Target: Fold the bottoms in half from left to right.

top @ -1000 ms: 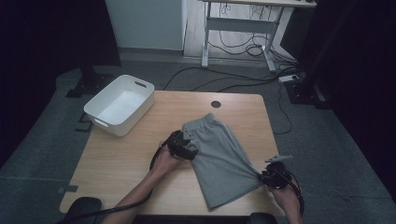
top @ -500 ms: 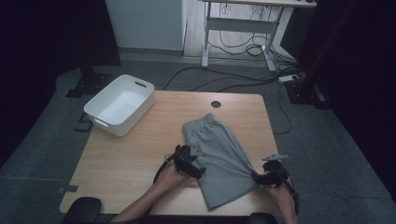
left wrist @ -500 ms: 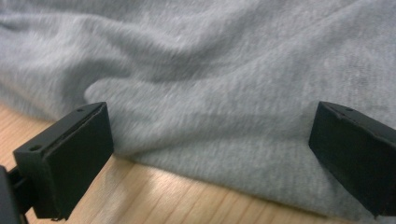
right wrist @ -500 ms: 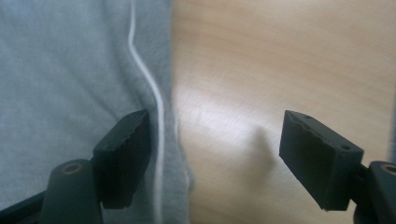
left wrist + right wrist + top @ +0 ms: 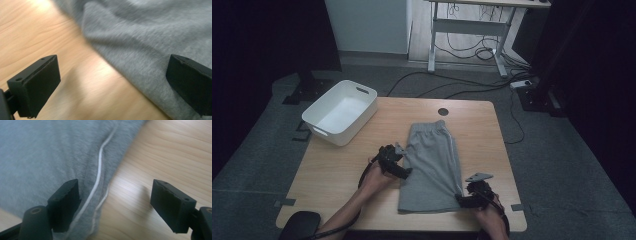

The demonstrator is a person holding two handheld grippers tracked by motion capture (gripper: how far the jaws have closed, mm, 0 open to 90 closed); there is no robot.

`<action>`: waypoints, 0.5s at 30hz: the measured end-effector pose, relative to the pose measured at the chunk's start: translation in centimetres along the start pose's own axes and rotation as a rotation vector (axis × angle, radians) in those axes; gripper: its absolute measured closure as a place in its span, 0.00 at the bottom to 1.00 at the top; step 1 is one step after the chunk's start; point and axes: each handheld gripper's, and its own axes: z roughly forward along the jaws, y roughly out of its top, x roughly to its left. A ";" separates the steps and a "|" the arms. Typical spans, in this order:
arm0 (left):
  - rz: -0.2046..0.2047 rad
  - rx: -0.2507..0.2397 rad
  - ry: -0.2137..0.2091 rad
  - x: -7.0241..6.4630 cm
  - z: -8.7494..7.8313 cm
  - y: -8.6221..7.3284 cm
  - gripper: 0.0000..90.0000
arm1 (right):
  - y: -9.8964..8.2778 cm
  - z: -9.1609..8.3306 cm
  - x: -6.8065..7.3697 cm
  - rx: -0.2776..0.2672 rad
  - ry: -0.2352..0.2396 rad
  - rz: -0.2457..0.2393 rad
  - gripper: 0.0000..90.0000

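A pair of grey shorts [image 5: 432, 165] lies flat on the wooden table [image 5: 342, 170], waistband at the far end, with a white stripe [image 5: 98, 170] down the right side. My left gripper [image 5: 399, 167] rests at the shorts' left edge, open, its jaws straddling the cloth edge [image 5: 130, 72] and bare wood. My right gripper [image 5: 464, 200] sits at the near right corner of the shorts, open, with one jaw over the striped hem and the other over the table.
A white plastic bin [image 5: 340, 111] stands at the table's far left corner. A round cable hole [image 5: 442, 111] is at the far edge. Cables and a desk frame [image 5: 467, 30] lie on the floor beyond.
Both grippers let go of the shorts and opened. The shorts, earlier skewed and pulled towards the right corner, now lie straight. The left gripper moved nearer along the left edge.
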 end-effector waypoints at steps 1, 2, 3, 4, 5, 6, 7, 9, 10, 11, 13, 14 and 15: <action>-0.010 0.001 0.007 0.6 -0.1 -0.2 0.00 | 0.3 0.3 0.7 -0.004 0.010 -0.012 0.25; -0.010 0.001 0.007 0.6 -0.1 -0.2 0.00 | 0.6 0.6 1.4 -0.007 0.023 -0.020 0.25; -0.037 -0.001 0.009 1.9 -0.2 -0.6 0.00 | 1.0 0.9 2.2 -0.013 0.037 -0.030 0.24; -0.047 -0.007 0.007 2.3 -0.2 -0.8 0.00 | 1.2 1.1 2.6 -0.016 0.043 -0.034 0.24; -0.055 -0.013 0.002 2.6 -0.2 -1.0 0.00 | 1.5 1.3 3.0 -0.018 0.052 -0.035 0.24; -0.066 -0.014 -0.006 2.9 -0.2 -1.2 0.00 | 1.6 1.5 3.2 -0.020 0.055 -0.037 0.24; -0.068 -0.015 -0.007 2.9 -0.4 -1.3 0.00 | 1.8 1.6 3.4 -0.022 0.054 -0.040 0.24; -0.047 -0.014 0.005 2.5 -0.9 -1.4 0.00 | 1.8 1.5 3.5 -0.015 0.054 -0.046 0.25; -0.031 -0.019 -0.001 2.2 -1.5 -1.5 0.00 | 1.9 1.4 3.5 -0.014 0.054 -0.050 0.25; -0.029 -0.026 -0.013 2.0 -1.9 -1.6 0.00 | 1.9 1.2 3.4 -0.013 0.051 -0.053 0.25; -0.032 -0.057 -0.051 1.3 -3.1 -1.9 0.00 | 1.9 0.6 3.2 -0.031 0.058 -0.042 0.24; -0.034 -0.068 -0.075 1.0 -3.7 -2.1 0.00 | 1.9 0.3 3.2 -0.046 0.065 -0.036 0.24; -0.035 -0.072 -0.093 0.7 -4.1 -2.3 0.00 | 1.9 -0.1 3.1 -0.055 0.070 -0.033 0.24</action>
